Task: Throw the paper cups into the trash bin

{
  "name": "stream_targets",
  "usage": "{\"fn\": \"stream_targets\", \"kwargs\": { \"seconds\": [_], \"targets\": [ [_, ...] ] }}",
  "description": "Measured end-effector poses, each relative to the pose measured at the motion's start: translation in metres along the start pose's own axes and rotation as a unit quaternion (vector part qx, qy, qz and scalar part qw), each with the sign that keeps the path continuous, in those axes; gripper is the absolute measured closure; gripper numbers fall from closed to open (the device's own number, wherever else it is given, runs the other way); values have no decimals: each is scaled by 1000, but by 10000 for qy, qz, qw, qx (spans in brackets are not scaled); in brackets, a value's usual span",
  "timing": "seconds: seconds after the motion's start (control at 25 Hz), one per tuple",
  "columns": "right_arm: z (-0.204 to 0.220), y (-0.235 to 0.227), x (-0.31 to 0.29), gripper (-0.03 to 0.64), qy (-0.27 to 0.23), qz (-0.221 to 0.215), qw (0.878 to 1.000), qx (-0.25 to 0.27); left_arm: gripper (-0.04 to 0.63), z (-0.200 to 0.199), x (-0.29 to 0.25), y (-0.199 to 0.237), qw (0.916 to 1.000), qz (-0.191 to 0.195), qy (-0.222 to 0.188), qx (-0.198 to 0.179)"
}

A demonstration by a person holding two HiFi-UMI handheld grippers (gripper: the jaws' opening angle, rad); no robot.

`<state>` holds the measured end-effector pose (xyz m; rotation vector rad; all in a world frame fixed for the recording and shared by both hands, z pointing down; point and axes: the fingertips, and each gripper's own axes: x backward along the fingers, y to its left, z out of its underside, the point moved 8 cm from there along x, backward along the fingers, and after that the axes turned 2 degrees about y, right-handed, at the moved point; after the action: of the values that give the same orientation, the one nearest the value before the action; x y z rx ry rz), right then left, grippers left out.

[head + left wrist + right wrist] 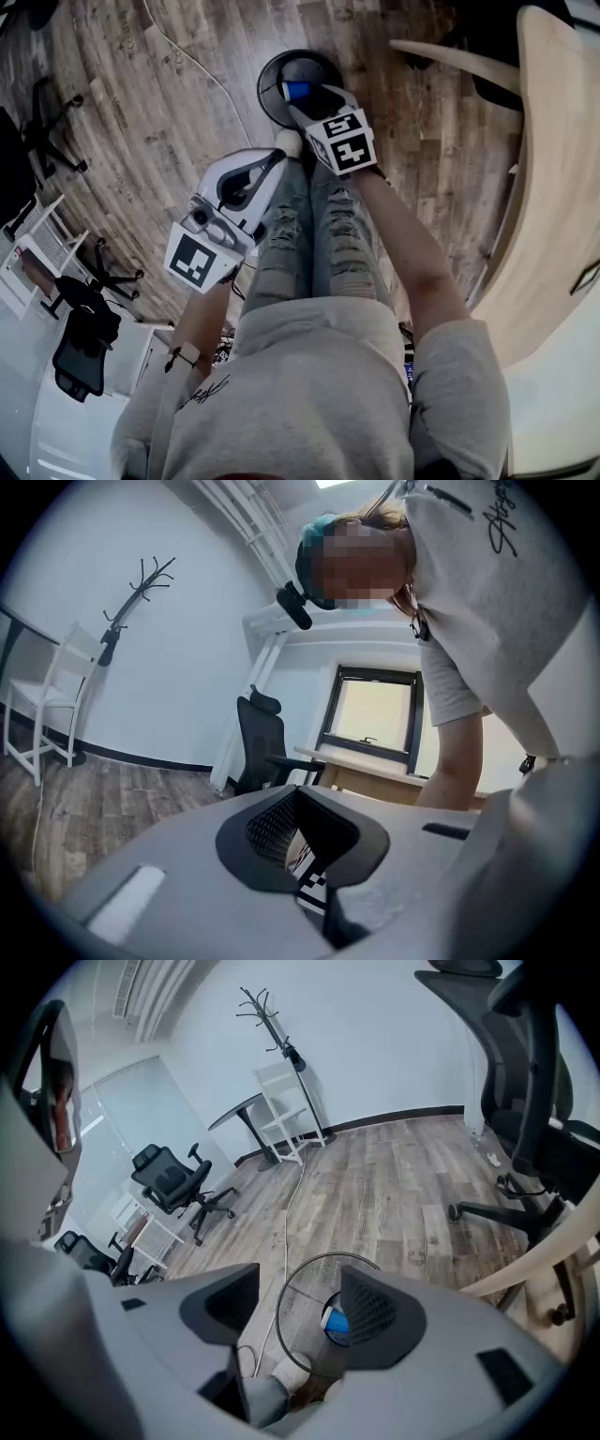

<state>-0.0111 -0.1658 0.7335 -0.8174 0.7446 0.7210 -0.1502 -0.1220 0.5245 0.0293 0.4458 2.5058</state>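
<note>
1. Down on the wooden floor (141,112), just ahead of the person's feet, stood the round black trash bin (267,80), and a blue paper cup (294,91) lay inside it.
2. The right gripper (319,101) hung over the bin's opening with its jaws wide apart and nothing clamped between them.
3. Seen from the right gripper view, the cup (335,1322) lay below the gap, close by the right-hand jaw and inside the bin's wire rim (323,1258).
4. The left gripper (246,183) was beside the person's left leg, well apart from the bin and tilted up towards the person.
5. The left gripper's jaws met at the tips, with nothing gripped between them.
</note>
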Motion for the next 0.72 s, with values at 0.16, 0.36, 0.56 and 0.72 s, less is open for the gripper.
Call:
{"fn": "stream_targets", "kwargs": {
  "seconds": [0.16, 0.36, 0.56, 0.72],
  "targets": [
    [-5, 0, 13, 347, -141, -7, 9999, -86, 592, -5, 0, -4, 10000, -54, -14, -27],
    [-9, 4, 29, 347, -313, -58, 9995, -78, 592, -12, 0, -10, 9999, -74, 3, -130],
    [-25, 13, 49, 347, -614, -165, 9980, -23, 592, -24, 3, -12, 9997, -76, 16, -232],
    [-36, 19, 66, 347, -843, -207, 9962, -61, 592, -30, 6, -14, 9995, -118, 14, -290]
  ]
}}
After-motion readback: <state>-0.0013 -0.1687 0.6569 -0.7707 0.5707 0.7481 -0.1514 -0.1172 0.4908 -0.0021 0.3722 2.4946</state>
